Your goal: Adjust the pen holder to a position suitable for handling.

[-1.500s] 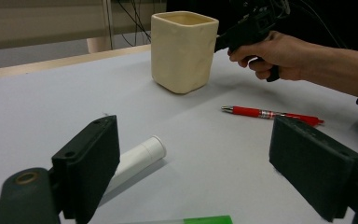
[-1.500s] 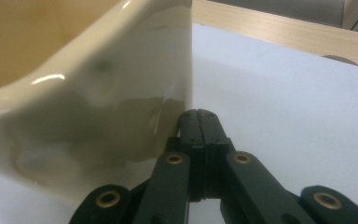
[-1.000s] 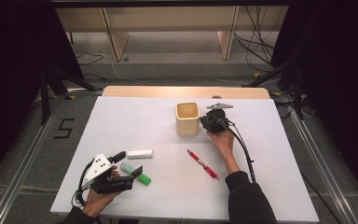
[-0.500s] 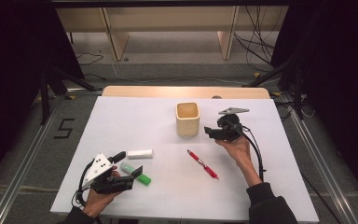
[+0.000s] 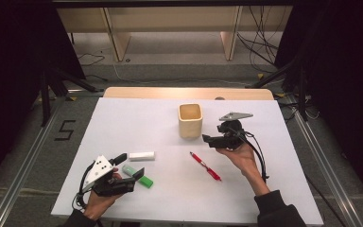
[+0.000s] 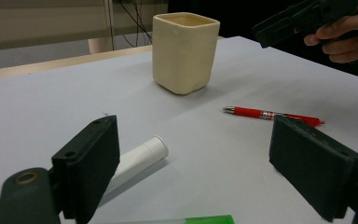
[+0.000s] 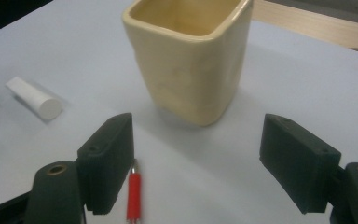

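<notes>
High view: the right gripper [image 5: 209, 140] hangs right of centre with jaws just opened and nothing between them, beside the cream cup [image 5: 190, 120] and above the red pen [image 5: 205, 166]; the left gripper [image 5: 137, 172], released, rests at lower left by the white tube [image 5: 142, 155] and green marker [image 5: 139, 176]. Left gripper view: the pen lies flat right of centre. Right gripper view: the pen sits at the left jaw, so I judge the gripper should centre over its barrel before closing.
</notes>
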The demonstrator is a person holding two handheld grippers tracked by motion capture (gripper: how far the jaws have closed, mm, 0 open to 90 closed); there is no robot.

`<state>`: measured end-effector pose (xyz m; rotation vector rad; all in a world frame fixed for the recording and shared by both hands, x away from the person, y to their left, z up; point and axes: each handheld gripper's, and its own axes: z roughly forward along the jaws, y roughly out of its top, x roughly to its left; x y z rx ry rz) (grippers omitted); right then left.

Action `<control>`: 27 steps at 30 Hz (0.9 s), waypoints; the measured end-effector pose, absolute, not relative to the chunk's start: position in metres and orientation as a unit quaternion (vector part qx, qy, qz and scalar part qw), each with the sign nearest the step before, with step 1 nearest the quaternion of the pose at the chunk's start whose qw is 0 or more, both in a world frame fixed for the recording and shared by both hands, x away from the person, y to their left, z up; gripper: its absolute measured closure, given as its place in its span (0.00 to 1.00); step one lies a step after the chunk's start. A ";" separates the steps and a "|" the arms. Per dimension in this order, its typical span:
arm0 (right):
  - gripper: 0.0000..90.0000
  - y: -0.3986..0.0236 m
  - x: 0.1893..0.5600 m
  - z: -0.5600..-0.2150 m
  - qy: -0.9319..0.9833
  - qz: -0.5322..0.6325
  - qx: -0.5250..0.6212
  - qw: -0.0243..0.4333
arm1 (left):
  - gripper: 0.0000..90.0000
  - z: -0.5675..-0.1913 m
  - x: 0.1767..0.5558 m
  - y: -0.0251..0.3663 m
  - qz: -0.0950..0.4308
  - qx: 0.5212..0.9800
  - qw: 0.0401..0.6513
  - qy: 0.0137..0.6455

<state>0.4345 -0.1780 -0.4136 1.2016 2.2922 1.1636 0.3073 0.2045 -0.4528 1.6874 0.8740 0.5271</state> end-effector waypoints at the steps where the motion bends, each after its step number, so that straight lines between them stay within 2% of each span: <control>1: 0.29 -0.177 0.433 -0.413 0.801 0.404 0.416 0.151 | 0.17 -0.453 0.307 0.204 0.223 0.713 0.552 0.370; 27: 0.23 -0.149 0.409 -0.410 0.847 0.369 0.366 0.112 | 0.17 -0.453 0.309 0.203 0.221 0.713 0.551 0.372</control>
